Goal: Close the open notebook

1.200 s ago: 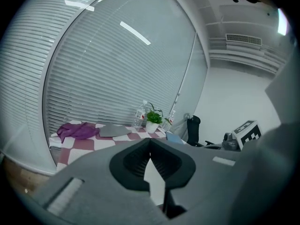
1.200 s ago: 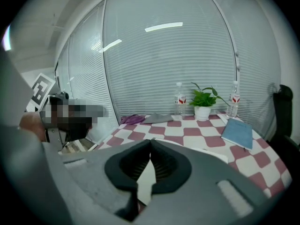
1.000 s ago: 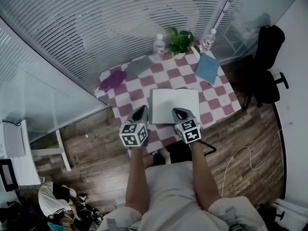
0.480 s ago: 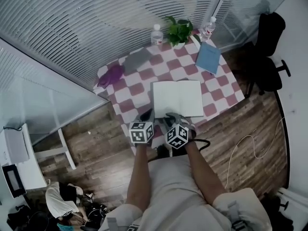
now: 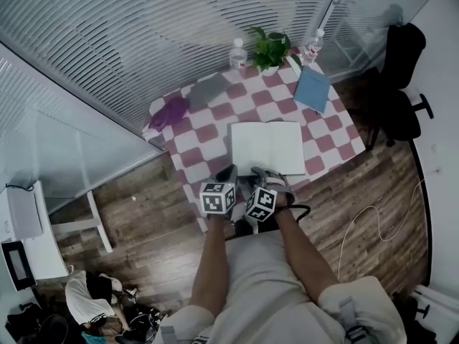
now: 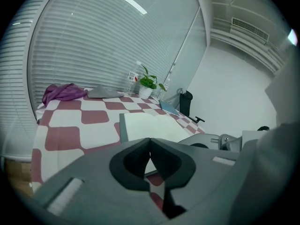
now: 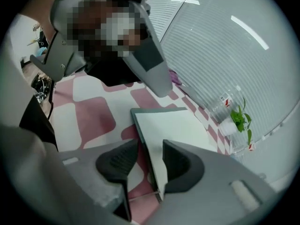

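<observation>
1. Since a second ago both grippers have sunk to the near edge of the open white-paged notebook [image 5: 267, 147]. The right gripper [image 7: 140, 154] has just been opening its fingers, which stand apart over that edge, while the left gripper [image 6: 150, 144] fingers are together, empty.
2. The notebook lies flat on the red-and-white checkered tabletop [image 5: 192, 156].
3. Beyond the notebook: two clear plastic bottles [image 5: 238, 51] [image 5: 313, 46], one potted green plant [image 5: 271, 49], one blue book [image 5: 312, 89].

White slatted blinds [image 5: 143, 34] cover the glass walls ahead of me, with a bright strip of light [image 6: 130, 1] showing across them. Below me lies a dark wooden plank floor [image 5: 143, 221]. A black swivel office chair [image 5: 401, 84] stands to the right of the red-and-white checked tabletop [image 5: 208, 131], near a plain white wall [image 5: 445, 142].
</observation>
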Tool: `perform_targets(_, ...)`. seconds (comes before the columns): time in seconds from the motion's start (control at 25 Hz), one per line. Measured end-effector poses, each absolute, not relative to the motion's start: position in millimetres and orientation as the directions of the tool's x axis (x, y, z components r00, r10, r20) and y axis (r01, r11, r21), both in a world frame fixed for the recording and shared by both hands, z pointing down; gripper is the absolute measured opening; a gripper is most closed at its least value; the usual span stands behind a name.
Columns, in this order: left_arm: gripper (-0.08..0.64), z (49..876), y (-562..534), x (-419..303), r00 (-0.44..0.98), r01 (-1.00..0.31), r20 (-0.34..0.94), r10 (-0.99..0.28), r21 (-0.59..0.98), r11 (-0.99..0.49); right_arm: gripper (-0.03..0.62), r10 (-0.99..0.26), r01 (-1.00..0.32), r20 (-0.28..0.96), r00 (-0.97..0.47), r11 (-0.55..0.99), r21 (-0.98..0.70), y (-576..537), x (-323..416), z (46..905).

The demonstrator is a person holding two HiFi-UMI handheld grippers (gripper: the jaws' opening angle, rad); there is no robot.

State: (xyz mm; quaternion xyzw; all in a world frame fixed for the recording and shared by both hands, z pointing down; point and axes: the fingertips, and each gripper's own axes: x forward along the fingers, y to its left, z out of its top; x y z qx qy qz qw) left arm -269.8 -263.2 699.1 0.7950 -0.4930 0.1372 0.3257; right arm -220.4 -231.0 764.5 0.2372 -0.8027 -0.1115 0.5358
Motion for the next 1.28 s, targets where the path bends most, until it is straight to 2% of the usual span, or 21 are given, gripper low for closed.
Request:
perform_targets(0.48,0.006,695.1,-248.4,-279.0,0.46,-0.879,0.533,-0.71,0.385,-0.28,0.151,-0.49,-0.179,0.826,-0.277,0.872,0.457,-229.7,-226.6,769.2)
perform_targets(0.84,0.006,697.7,-245.4,-302.6,0.404,-0.892,0.523,-0.75,0.408,-0.196,0.071,-0.569,-0.252,0.742,-0.355,0.823,0.51,-230.2,-224.4,742.5)
perform_targets(0.88,0.018,698.7,-245.3,-303.6,0.411,-0.882,0.516,-0.751,0.433,-0.185,0.067,-0.578,-0.27,0.731,-0.362,0.816,0.511,-230.5,-222.9,739.4)
perform_targets(1.0,0.157,699.9,-246.6,-298.3,0.455,-0.833,0.487,-0.745,0.528,-0.165,0.061,-0.601,-0.325,0.704,-0.379,0.798,0.507,-231.1,-218.0,730.5)
perform_targets(1.04,0.18,700.2,-246.9,-293.9,0.474,-0.815,0.477,-0.741,0.557,-0.163,0.061,-0.607,-0.337,0.697,-0.382,0.793,0.507,-230.9,-216.4,728.1)
perform_targets(1.12,0.218,702.4,-248.0,-281.4,0.507,-0.787,0.468,-0.724,0.593,-0.169,0.06,-0.618,-0.352,0.685,-0.386,0.785,0.51,-230.5,-213.4,724.5)
perform_targets(1.28,0.222,701.3,-253.6,-250.3,0.581,-0.748,0.457,-0.674,0.627,-0.22,0.058,-0.628,-0.385,0.67,-0.396,0.776,0.499,-231.3,-208.2,719.7)
